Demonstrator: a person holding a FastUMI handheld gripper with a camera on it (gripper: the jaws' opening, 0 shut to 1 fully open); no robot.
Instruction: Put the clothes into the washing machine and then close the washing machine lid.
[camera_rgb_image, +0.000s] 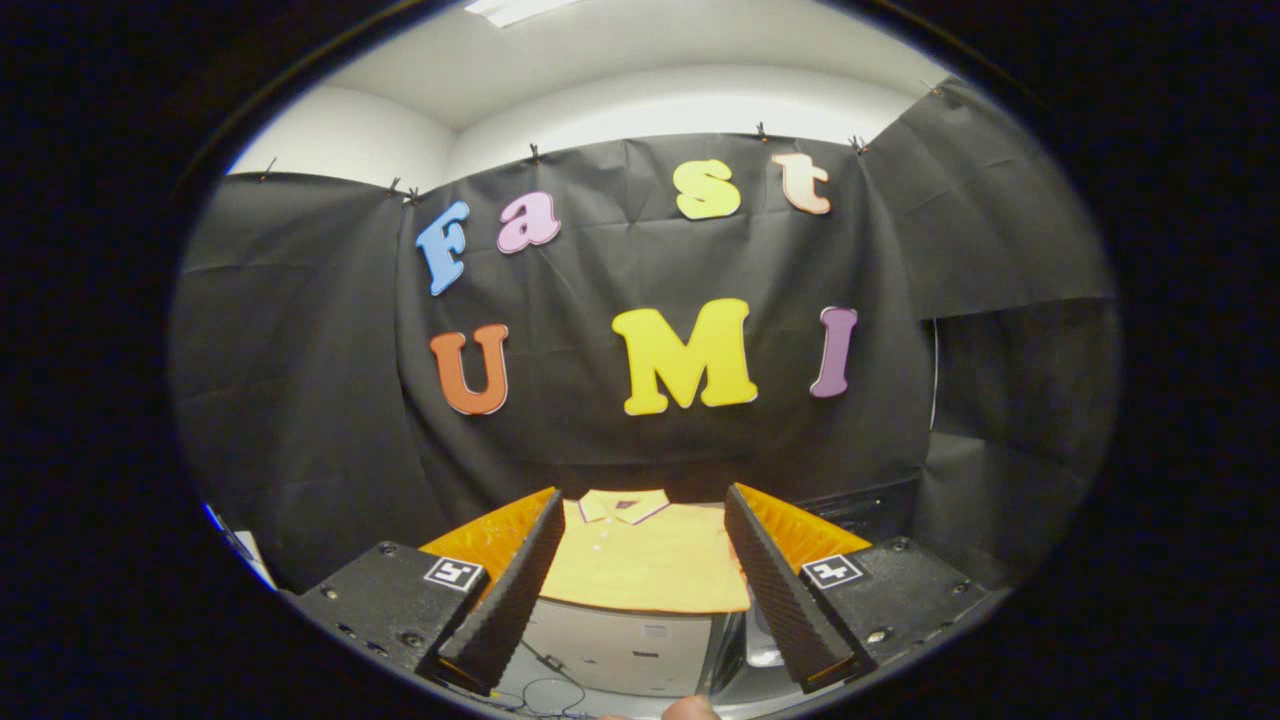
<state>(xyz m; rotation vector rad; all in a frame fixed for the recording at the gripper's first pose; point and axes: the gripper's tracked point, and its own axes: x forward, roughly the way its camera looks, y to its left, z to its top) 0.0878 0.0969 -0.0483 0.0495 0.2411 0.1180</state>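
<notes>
yellow polo shirt is seen low in the centre of the frame, spread flat on a pale bench, collar pointing away. the gripper is held above it, jaws wide apart and empty, the shirt lying just ahead between them.

The gripper fingers are spread wide, nothing held between them. Open air is seen ahead, above the yellow shirt; passage beyond is blocked by the cloth wall.
</notes>
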